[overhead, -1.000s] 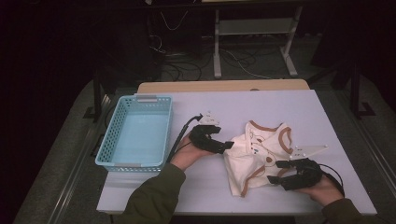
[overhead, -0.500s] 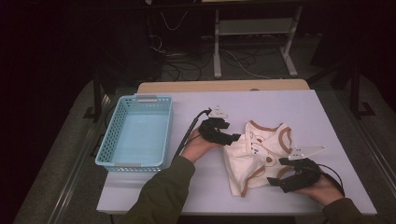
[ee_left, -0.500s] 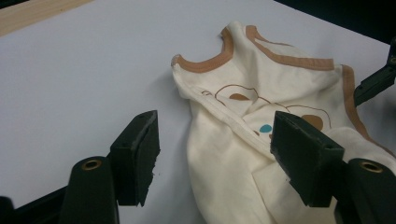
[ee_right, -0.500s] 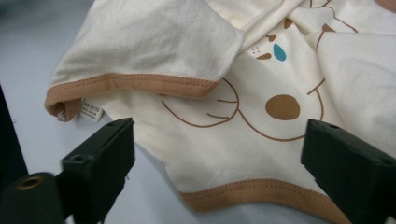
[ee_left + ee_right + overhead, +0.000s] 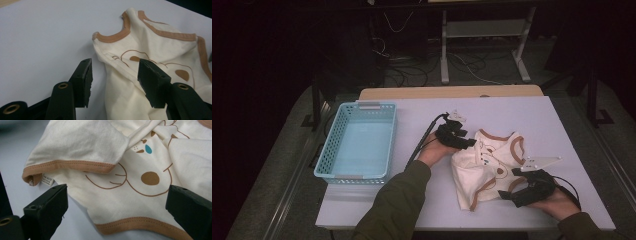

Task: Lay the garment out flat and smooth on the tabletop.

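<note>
Moved toward shirt [image 5: 484, 167]: left gripper [image 5: 460, 140], jaws just closing, half-wide astride side fold, no pinch yet. Right gripper [image 5: 517, 195] wide at hem. Shirt right of basket [image 5: 357, 145]. Soft, light, floppy; best pinched at hemmed edges.

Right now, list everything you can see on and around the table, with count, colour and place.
Shirt: one, cream with brown trim and a bear drawing, crumpled right of centre.
Basket: one, light blue, on the left.
Table: one, pale lilac top.
Shelf frame: one, grey, behind the table.
Cables: several, dark, on the floor behind.
Left gripper: black, jaws apart around the shirt's edge, just been closing.
Right gripper: black, jaws wide over the hem, just been opening.
</note>
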### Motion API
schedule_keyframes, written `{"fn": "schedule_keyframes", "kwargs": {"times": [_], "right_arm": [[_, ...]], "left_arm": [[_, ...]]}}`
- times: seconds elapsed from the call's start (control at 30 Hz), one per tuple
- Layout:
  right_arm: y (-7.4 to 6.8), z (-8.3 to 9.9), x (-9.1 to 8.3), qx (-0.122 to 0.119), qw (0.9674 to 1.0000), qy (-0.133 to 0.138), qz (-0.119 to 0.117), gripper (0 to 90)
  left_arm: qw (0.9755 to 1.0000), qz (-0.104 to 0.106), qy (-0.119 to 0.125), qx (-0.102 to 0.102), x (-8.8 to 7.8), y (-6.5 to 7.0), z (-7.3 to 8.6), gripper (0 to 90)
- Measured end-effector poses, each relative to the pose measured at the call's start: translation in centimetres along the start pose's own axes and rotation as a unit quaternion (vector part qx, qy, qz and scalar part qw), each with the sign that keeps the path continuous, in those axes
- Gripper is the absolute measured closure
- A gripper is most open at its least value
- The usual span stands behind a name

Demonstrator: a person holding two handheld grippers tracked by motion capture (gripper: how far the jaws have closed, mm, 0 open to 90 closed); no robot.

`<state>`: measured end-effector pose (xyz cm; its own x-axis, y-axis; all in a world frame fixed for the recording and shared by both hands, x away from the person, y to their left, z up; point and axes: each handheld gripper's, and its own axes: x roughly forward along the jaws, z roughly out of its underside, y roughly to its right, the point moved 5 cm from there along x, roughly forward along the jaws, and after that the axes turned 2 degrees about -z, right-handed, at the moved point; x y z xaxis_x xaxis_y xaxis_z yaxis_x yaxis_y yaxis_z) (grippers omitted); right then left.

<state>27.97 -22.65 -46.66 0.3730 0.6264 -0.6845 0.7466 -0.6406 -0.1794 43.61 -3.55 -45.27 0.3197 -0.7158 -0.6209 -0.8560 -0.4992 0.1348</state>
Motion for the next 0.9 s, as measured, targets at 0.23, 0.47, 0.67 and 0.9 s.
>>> {"fn": "schedule_keyframes", "kwargs": {"times": [0.23, 0.47, 0.67, 0.9], "right_arm": [[-0.1, 0.0, -0.1, -0.002, 1.0, 0.001, -0.001, 3.9], [-0.2, -0.1, -0.1, -0.002, 1.0, 0.004, -0.003, 4.0], [-0.2, -0.1, -0.2, -0.004, 1.0, 0.005, -0.003, 4.1], [-0.2, -0.2, -0.3, -0.004, 0.9999, 0.011, -0.002, 4.7]], "left_arm": [[0.9999, -0.005, -0.012, -0.007, 2.0, -0.5, -0.9, 44.6], [0.9995, -0.004, -0.025, -0.017, 3.9, -1.1, -1.2, 44.5], [0.9993, 0.004, -0.028, -0.024, 5.1, -0.9, -1.6, 46.2], [0.9991, -0.006, -0.04, -0.012, 6.2, -0.6, -1.8, 57.9]]}}
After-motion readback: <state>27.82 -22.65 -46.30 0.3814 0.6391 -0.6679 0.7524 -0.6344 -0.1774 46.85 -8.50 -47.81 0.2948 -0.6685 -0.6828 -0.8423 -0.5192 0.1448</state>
